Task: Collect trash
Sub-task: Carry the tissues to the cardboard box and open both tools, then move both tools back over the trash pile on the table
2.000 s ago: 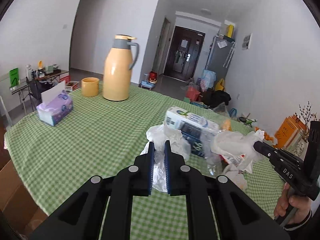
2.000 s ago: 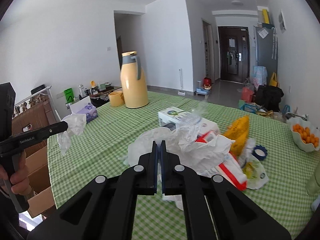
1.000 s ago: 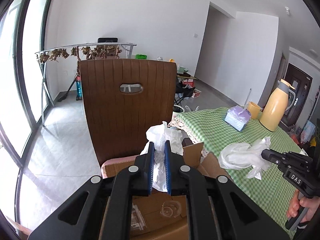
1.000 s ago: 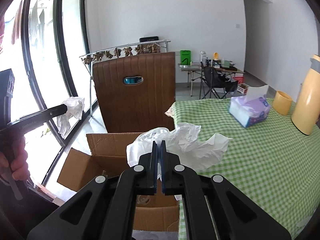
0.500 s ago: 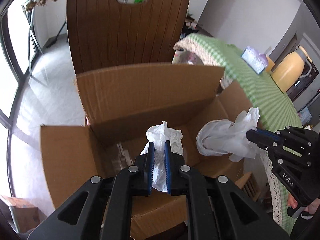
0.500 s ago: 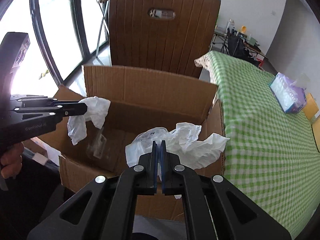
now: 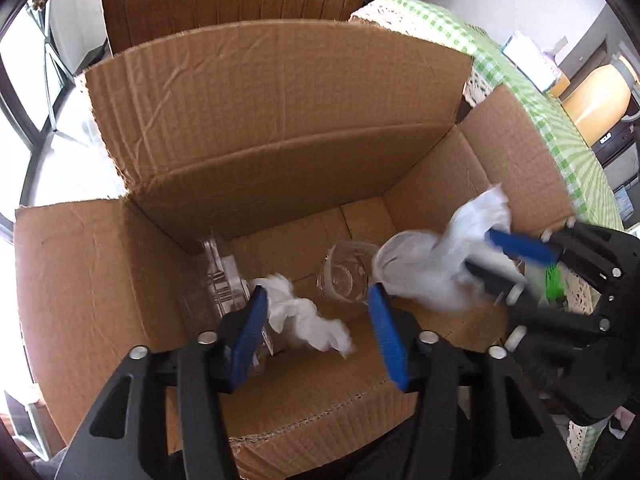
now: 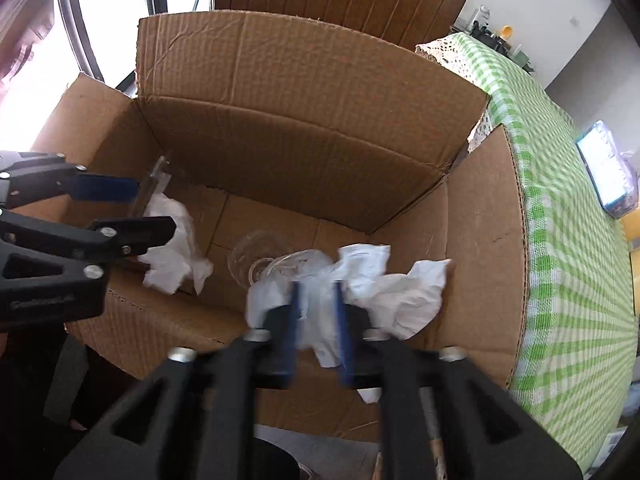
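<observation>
1. Left gripper (image 7: 318, 312), clamped half a second ago, now stands wide open; its tissue wad (image 7: 306, 320) drops into the cardboard box (image 7: 280, 128).
2. Right gripper (image 8: 316, 312) has parted slightly; the plastic bag (image 8: 384, 288) sits loosely between its fingers over the box, so release appears underway.

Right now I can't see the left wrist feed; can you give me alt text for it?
The left tongs stand open over an open cardboard box, a crumpled white tissue loose between the blue pads. At right, the right tongs are parted around a bigger white plastic wad. Clear plastic packaging lies on the box floor.
</observation>
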Tool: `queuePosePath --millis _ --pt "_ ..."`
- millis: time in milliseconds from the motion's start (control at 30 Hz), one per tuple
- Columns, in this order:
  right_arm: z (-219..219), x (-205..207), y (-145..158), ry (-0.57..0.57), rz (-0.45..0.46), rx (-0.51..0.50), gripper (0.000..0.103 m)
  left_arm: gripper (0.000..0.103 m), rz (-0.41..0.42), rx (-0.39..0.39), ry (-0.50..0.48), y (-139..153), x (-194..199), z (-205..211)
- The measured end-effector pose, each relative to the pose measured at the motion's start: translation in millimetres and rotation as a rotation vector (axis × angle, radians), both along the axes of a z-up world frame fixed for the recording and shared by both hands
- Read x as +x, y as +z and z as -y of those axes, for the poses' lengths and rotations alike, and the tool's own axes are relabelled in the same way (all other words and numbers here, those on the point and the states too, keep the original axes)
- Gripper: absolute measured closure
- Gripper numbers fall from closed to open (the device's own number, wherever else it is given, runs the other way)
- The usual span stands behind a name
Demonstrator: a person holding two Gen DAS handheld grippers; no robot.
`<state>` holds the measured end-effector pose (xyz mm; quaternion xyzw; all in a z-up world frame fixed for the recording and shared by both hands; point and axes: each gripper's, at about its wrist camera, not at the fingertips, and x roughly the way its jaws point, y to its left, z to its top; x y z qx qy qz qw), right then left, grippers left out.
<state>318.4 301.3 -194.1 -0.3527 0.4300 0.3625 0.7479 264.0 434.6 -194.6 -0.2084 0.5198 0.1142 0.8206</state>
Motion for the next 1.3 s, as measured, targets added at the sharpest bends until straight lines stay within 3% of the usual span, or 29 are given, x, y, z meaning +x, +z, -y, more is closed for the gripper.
queuePosePath --millis 33,667,1033,1233,1300 --pt "0 0 3 -0.002 0.014 0.016 0.033 0.045 0.003 0.0 0.007 2 -1 -1" --pt "34 9 76 -0.077 0.059 0.216 0.033 0.044 0.121 0.099 0.151 68 -23 -17" --pt "83 -9 128 -0.135 0.12 0.347 0.033 0.044 0.246 0.188 0.149 125 -43 19" --pt "163 -30 171 -0.234 0.214 0.513 0.033 0.032 0.408 0.294 0.079 162 -49 75" --pt "195 -38 183 -0.278 0.258 0.553 0.033 0.019 0.476 0.315 0.047 173 -50 98"
